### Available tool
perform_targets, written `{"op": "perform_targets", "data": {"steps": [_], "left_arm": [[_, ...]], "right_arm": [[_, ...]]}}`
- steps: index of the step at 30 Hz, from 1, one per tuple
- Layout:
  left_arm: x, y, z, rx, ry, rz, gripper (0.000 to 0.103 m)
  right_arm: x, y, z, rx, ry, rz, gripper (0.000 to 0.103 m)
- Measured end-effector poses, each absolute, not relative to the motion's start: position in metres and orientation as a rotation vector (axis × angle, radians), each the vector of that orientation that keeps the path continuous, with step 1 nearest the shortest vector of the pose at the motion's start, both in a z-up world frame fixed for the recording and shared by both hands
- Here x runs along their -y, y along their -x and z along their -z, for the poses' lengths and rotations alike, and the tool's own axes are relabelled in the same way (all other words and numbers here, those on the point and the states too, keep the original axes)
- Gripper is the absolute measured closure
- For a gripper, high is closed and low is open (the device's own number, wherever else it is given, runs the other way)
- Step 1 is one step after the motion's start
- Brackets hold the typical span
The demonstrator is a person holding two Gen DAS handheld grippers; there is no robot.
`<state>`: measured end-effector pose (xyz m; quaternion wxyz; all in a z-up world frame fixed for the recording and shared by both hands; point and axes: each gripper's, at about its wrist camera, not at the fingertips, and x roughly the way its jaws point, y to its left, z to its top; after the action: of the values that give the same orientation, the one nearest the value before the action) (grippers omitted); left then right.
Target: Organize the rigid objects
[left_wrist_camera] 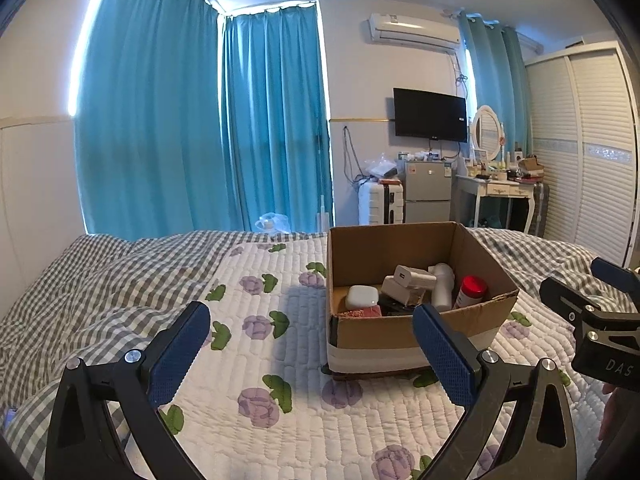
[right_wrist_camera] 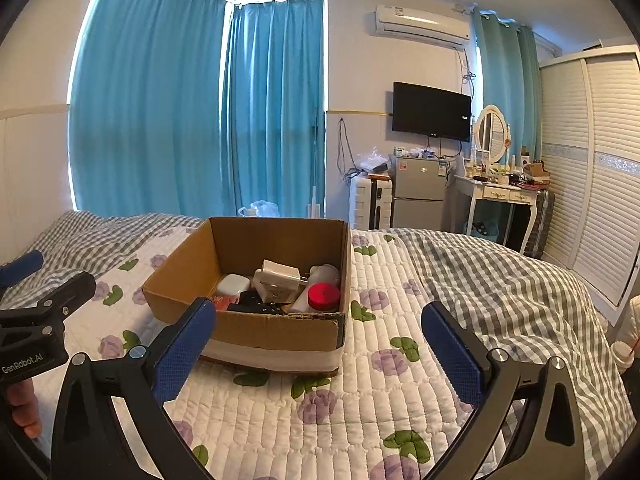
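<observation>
An open cardboard box (left_wrist_camera: 400, 340) (right_wrist_camera: 180, 276) stands on the flowered quilt. Inside lie a white charger block (left_wrist_camera: 412, 278) (right_wrist_camera: 278, 276), a white case (left_wrist_camera: 361, 297) (right_wrist_camera: 231, 285), a red-capped bottle (left_wrist_camera: 472, 289) (right_wrist_camera: 323, 297), a white bottle (left_wrist_camera: 443, 280) and dark items. My left gripper (left_wrist_camera: 312, 334) is open and empty, just in front of the box and to its left. My right gripper (right_wrist_camera: 318, 332) is open and empty, just in front of the box, with its left finger over the front wall. Each gripper shows at the other view's edge.
The bed has a white flowered quilt (left_wrist_camera: 280, 360) (right_wrist_camera: 380, 360) and a grey checked cover (left_wrist_camera: 100, 280) (right_wrist_camera: 500, 288). Beyond the bed are blue curtains, a suitcase (left_wrist_camera: 380, 202), a small fridge (left_wrist_camera: 428, 196), a dressing table (right_wrist_camera: 500, 196) and a louvred wardrobe (right_wrist_camera: 600, 180).
</observation>
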<state>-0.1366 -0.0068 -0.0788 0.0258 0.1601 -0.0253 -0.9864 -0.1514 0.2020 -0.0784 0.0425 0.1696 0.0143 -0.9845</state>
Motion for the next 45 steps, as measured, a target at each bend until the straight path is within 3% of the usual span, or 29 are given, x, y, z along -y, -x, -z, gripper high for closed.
{"op": "perform_targets", "data": {"steps": [45], "left_arm": [[0.007,0.136,0.080,0.071,-0.545,3.059,0.000]], "right_arm": [[-0.201,0.160,0.091,-0.086,-0.566,3.026,0.000]]}}
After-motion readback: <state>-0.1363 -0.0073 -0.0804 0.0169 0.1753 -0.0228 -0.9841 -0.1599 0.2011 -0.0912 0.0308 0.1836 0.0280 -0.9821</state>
